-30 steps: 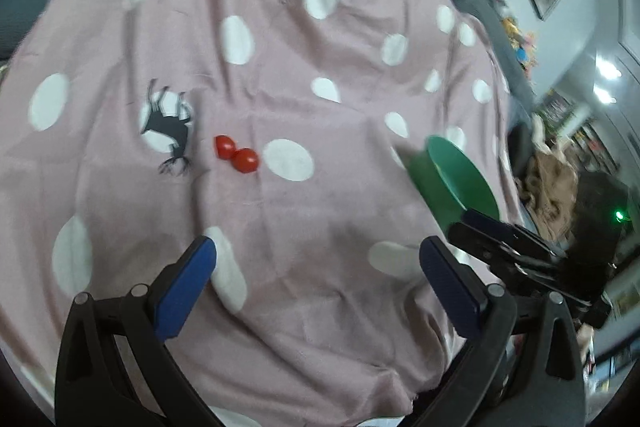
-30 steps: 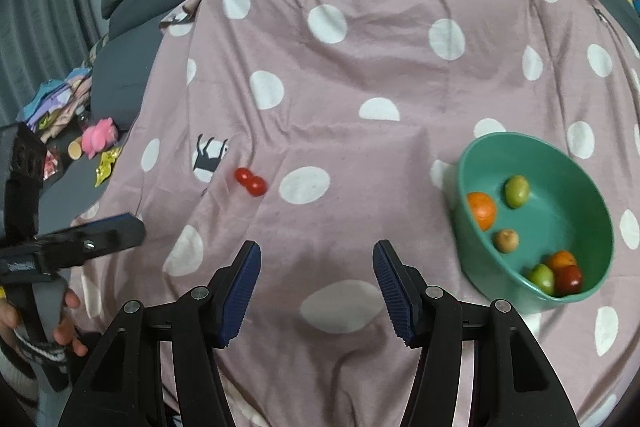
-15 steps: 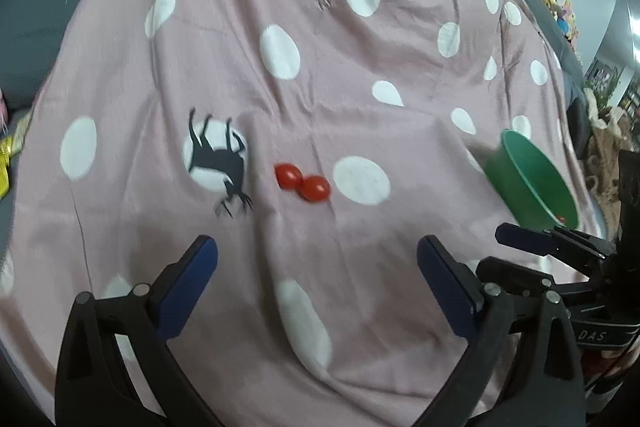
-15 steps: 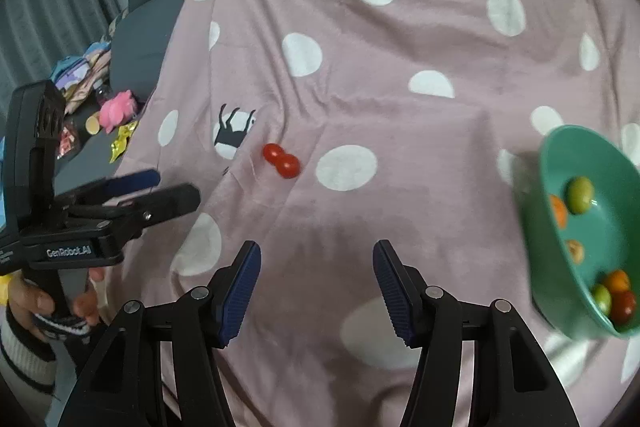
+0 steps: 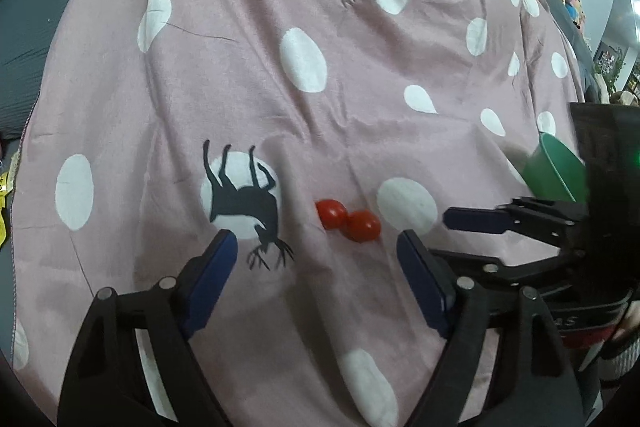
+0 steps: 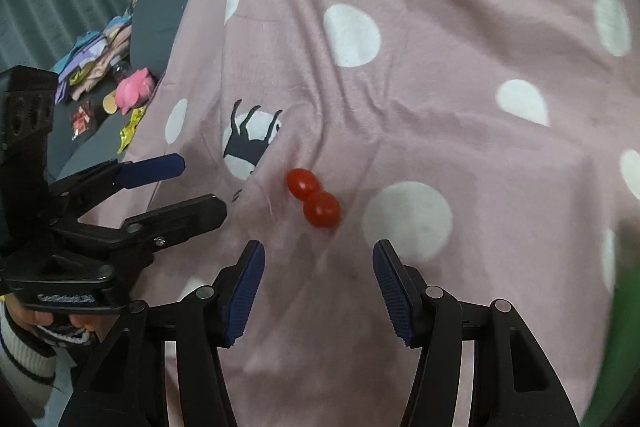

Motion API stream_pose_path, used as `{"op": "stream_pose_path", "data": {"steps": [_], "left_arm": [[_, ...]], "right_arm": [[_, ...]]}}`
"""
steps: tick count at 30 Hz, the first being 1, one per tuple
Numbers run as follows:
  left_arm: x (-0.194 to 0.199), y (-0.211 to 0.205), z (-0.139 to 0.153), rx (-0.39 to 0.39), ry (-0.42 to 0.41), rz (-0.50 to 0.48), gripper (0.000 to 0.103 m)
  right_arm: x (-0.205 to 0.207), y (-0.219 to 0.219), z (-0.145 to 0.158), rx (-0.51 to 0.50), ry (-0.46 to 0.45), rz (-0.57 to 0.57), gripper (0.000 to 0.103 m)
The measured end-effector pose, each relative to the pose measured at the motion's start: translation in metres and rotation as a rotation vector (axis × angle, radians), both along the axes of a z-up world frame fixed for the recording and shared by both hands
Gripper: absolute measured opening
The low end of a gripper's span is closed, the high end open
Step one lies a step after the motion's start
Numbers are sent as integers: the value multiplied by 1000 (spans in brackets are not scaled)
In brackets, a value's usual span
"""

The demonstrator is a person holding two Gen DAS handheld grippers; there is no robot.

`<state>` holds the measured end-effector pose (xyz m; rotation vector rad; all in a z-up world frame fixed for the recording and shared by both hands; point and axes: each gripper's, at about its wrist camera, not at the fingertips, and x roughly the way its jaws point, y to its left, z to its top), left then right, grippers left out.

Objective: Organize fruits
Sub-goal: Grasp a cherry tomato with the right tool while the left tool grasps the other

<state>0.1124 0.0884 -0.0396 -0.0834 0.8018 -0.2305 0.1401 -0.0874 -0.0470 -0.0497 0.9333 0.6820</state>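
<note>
Tomatoes, two small red ones (image 5: 347, 220), lie touching each other on the pink spotted cloth (image 5: 248, 75), just right of the printed deer (image 5: 244, 199) and just left of a white dot; in the right wrist view the same pair (image 6: 314, 197) sits ahead of your right tool (image 6: 318, 287), slightly left of its centre line; your left tool (image 5: 316, 279) also faces the pair, which sits near the middle of its gap; both tools stand released, jaws wide apart and holding nothing; the green bowl (image 5: 554, 169) shows only at the right edge of the left view, well apart from the pair, partly hidden behind the body of the right tool; judgement: the step in hand is the approach to pick up the loose fruit, no grasp yet made; the next move calls for one tool to advance and straddle a single tomato, closing gently since such fruit will likely roll or bruise; because the two touch, closing on one may nudge the other away; the two tools converge on the same spot, so hold one back to avoid a clash; the cloth is creased around the pair yet offers open room on all sides; its left edge falls away to a grey surface strewn with small items, so keep any rolling fruit from that side.
</note>
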Motion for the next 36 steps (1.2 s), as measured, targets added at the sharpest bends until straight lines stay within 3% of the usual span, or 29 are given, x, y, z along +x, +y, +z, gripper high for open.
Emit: {"op": "stream_pose_path", "data": {"steps": [8,12,15,21,26,31,36], "left_arm": [[14,10,-3,21,-3,-28,73],[19,11,-2,26,1,-58,71],[22,8,0,43,-1,-88,71],[30,-5,-4,85,10,-151,67],[38,-17,-10,87,30,-191,62],[46,-40,-11,94,28,-252,62],[65,-59,-26,140,91,-255,62]], "right_arm": [[24,31,-18,-50,13,125,57],[34,37,-25,-50,92,156,52],[40,39,-24,-85,61,150,49],[45,41,-32,-120,57,170,30],[46,24,-26,-124,58,111,29],[34,-16,-10,-64,27,42,29],[21,-42,-5,4,12,-1,29]]}}
